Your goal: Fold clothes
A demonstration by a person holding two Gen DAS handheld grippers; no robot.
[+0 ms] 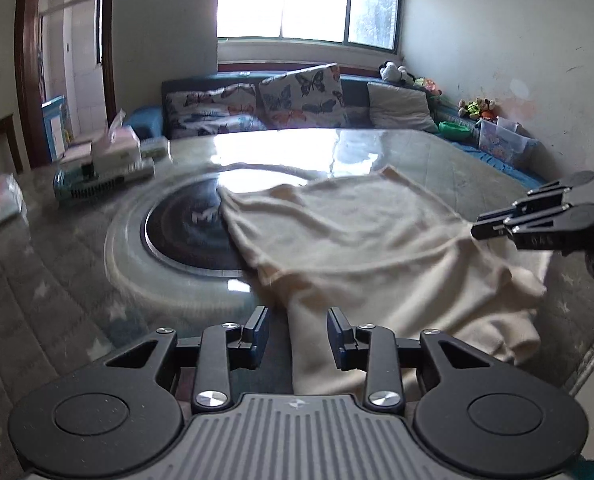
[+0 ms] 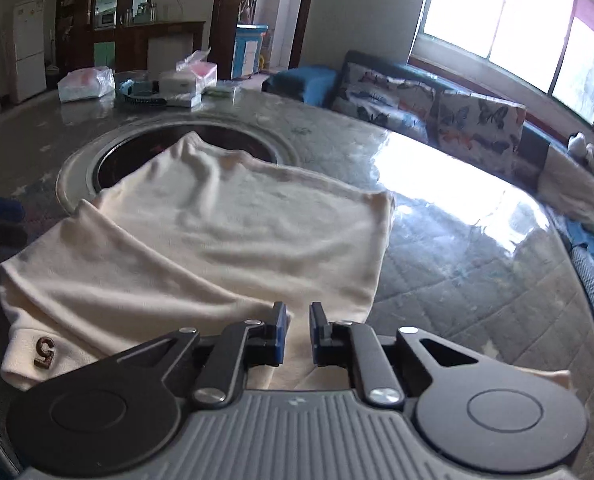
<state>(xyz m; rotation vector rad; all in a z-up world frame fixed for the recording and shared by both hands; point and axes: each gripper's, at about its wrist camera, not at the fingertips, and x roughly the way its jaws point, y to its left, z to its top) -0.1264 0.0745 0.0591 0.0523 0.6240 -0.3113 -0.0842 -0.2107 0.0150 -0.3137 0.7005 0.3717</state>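
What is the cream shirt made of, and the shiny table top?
The cream shirt looks like soft knit cotton, matte: it drapes in loose wrinkles. The table top seems to be glass or clear plastic over quilted fabric, glossy: it mirrors the window.

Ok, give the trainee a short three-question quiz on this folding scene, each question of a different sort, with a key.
1. True or false: the left gripper has its jaws closed tight on the cream garment.
2. Multiple choice: the far end of the garment partly covers which thing? A) a butterfly pillow B) the dark round inset in the table C) a tissue box.
3. Fill in: the small brown mark on the garment's near left corner, in the right wrist view, reads as the digit ___.

Key: 1 false, both grippers, right gripper included, stand open; 2 B; 3 five.
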